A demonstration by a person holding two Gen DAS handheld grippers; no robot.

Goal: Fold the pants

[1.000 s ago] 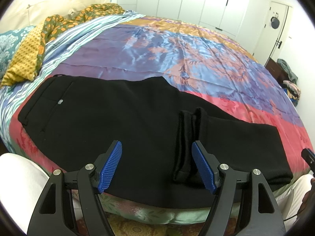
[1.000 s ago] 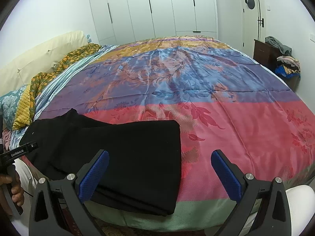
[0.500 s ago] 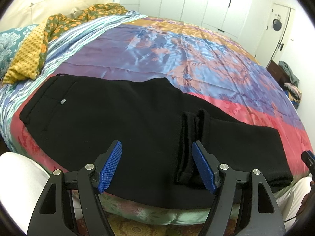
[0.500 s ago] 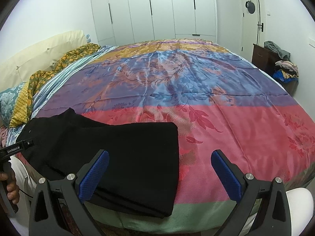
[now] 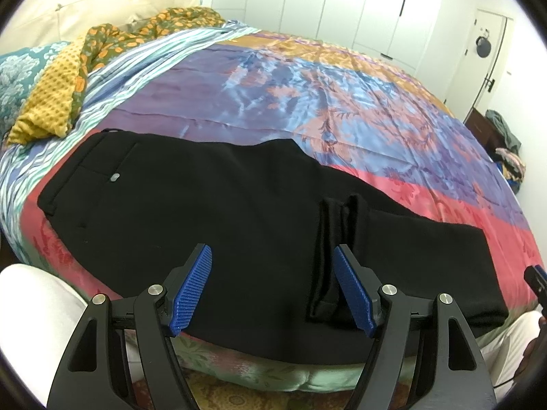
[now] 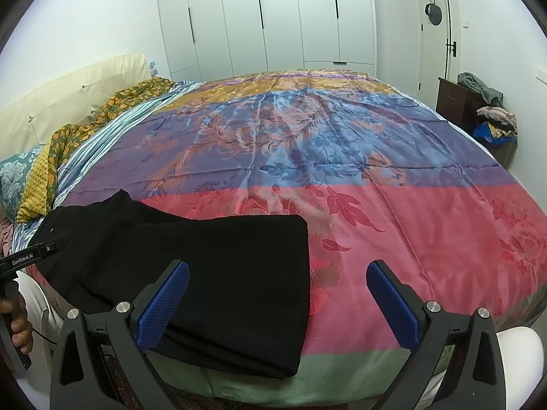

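Note:
Black pants (image 5: 212, 218) lie flat along the near edge of the bed, waistband at the left, legs folded back so the cuffs (image 5: 330, 259) rest mid-length. They also show in the right wrist view (image 6: 218, 273), the fold edge at the right. My left gripper (image 5: 271, 288) is open and empty, held above the pants near the bed's edge. My right gripper (image 6: 278, 305) is open and empty, over the pants' right end.
The bed carries a satin cover (image 6: 342, 157) in red, blue and orange bands. Pillows and a yellow-orange blanket (image 5: 65, 85) are heaped at the left. White wardrobes (image 6: 273, 17) stand behind; a dark cabinet with clothes (image 6: 478, 109) is at the right.
Both grippers have drawn back and up slightly from the pants. Both stayed open. The pants have not moved.

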